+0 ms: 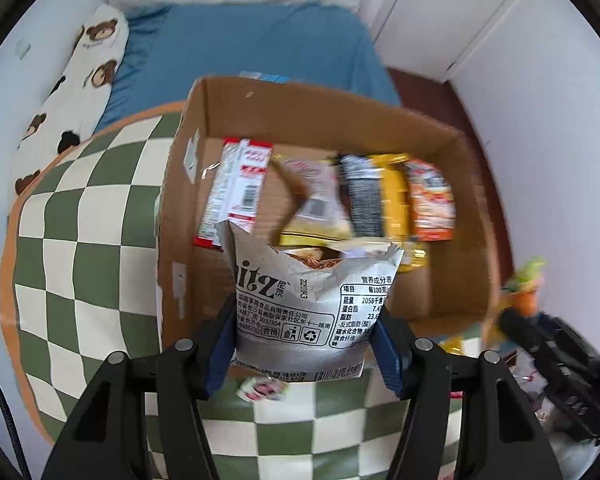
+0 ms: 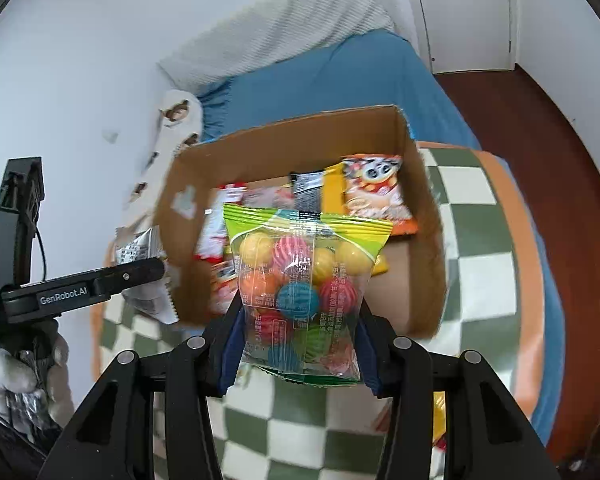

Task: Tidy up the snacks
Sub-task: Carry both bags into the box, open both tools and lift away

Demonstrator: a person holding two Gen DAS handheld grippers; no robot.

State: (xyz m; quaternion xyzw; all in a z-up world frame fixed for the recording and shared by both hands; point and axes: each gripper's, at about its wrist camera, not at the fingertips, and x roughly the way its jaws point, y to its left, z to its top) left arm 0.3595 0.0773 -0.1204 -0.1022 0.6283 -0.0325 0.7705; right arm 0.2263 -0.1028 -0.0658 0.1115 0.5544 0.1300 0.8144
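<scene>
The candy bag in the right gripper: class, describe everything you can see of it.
The candy bag is clear plastic with a green crimped top band and a printed back seam down its middle. Inside are striped balls: yellow, pink, orange, blue, red and green. It stands upright, sealed, pinched low on both sides by the right gripper, in front of the box, above the checked cloth.

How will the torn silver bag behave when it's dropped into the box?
The silver bag, held by the left gripper, is torn open at the top with contents showing, so it may spill if tipped. Its film is crumpled and thin, so it's probably floppy and light. Lowering it upright into the box seems safer than dropping it.
</scene>
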